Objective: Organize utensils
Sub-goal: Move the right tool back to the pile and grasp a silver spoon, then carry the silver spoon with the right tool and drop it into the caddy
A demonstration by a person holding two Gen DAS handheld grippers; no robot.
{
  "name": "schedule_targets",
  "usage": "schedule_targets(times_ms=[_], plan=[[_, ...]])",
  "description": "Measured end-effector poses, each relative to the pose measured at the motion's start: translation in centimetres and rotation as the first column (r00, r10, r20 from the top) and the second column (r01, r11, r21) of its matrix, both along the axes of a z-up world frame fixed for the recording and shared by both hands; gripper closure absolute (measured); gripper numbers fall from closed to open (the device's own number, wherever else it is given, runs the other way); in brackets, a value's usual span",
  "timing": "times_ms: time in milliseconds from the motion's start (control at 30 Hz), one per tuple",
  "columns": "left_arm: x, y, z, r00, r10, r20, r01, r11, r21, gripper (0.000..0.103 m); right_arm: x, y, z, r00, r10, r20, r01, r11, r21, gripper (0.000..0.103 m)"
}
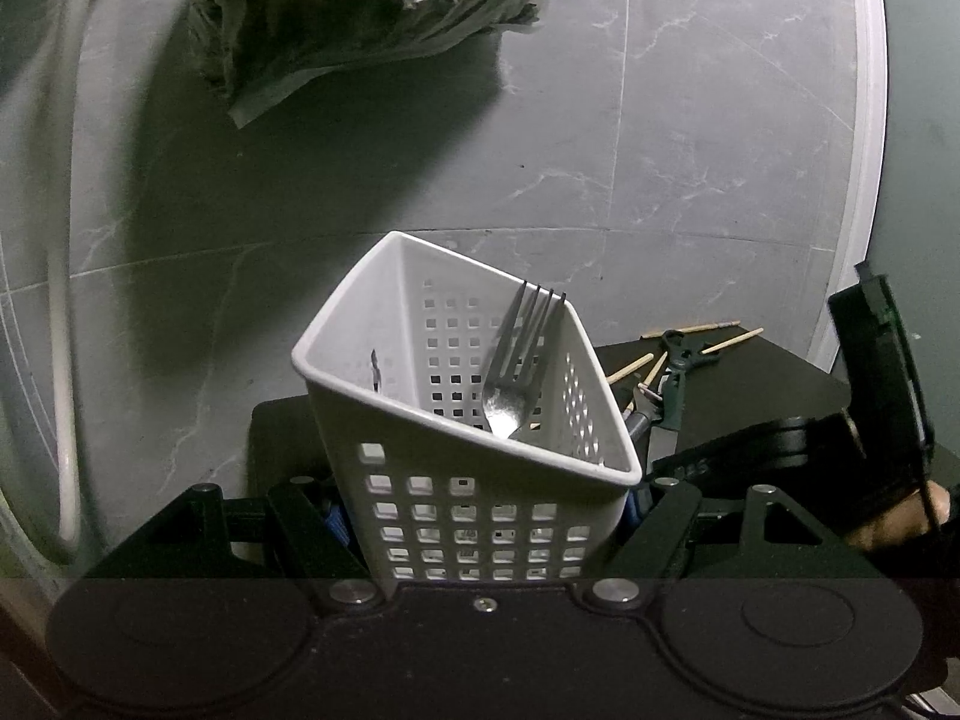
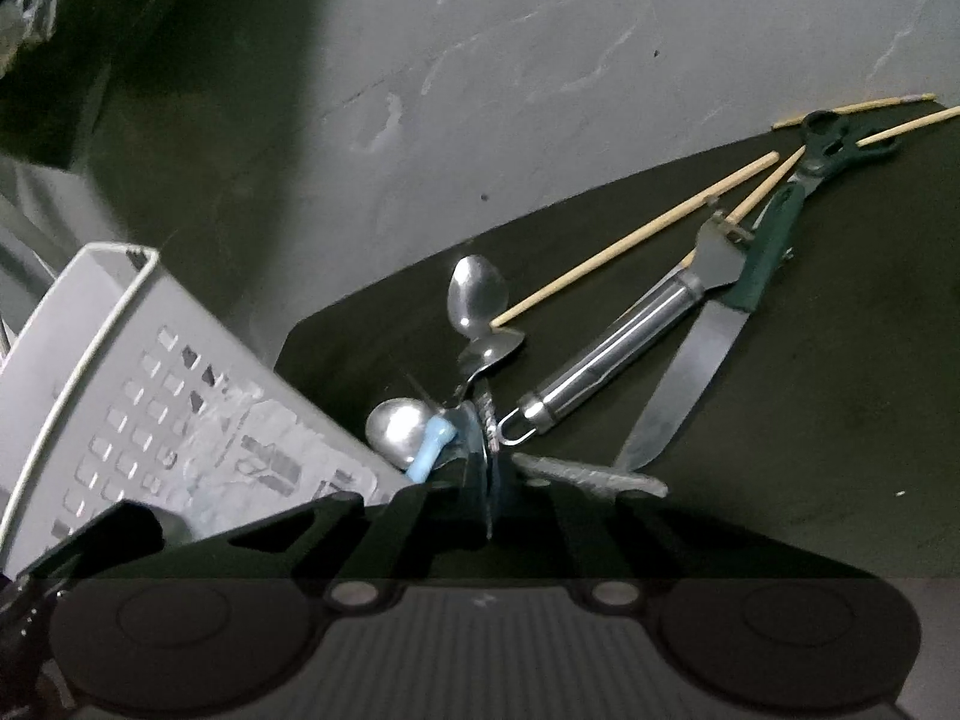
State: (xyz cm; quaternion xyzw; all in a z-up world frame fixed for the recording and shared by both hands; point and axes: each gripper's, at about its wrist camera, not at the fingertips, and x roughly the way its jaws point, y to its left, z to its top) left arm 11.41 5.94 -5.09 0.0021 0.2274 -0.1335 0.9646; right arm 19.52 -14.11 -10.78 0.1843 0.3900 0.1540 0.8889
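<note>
My left gripper (image 1: pixel 480 516) is shut on a white perforated basket (image 1: pixel 420 480), which its blue pads press from both sides. A steel fork (image 1: pixel 516 360) leans inside with its tines up. In the right wrist view my right gripper (image 2: pixel 486 480) is shut on the patterned handle of a spoon (image 2: pixel 487 414) on the black mat (image 2: pixel 810 420), just right of the basket (image 2: pixel 150 390). Two spoon bowls (image 2: pixel 477 294) lie stacked just beyond. A third bowl (image 2: pixel 396 432) lies at the left beside a small light-blue piece (image 2: pixel 429 450). Which bowl belongs to the gripped handle I cannot tell.
On the mat lie a steel-handled peeler (image 2: pixel 606 360), a green-handled knife (image 2: pixel 684 384), several wooden chopsticks (image 2: pixel 630 240), a green opener (image 2: pixel 828 138) and another patterned handle (image 2: pixel 594 474). A crumpled plastic bag (image 1: pixel 372 6) sits on the marble floor behind. A white hose (image 1: pixel 60 300) runs along the left.
</note>
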Motion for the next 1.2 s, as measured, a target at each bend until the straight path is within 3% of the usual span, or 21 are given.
schedule_targets(times_ms=[367,633,1033,1200], plan=[[0.0,0.1,0.0,1.0,0.001,0.0,-0.001,1.0,-0.005,0.027,-0.6,-3.4,1.2,0.996,-0.024,0.082,0.022,1.0,0.021,0.102],[-0.1,-0.1,0.0,1.0,0.008,0.005,-0.008,1.0,-0.01,0.027,-2.4,-4.0,5.5,0.976,0.008,0.217,0.022,0.991,-0.135,0.102],[-0.2,0.0,-0.1,1.0,0.009,0.006,-0.009,1.0,-0.009,0.027,-4.2,-5.4,10.8,0.948,0.017,0.319,0.041,0.984,-0.172,0.102],[-0.2,0.0,0.0,1.0,0.009,0.008,-0.009,1.0,-0.006,0.027,-5.9,-5.0,14.2,0.921,0.054,0.386,0.018,0.984,-0.18,0.102]])
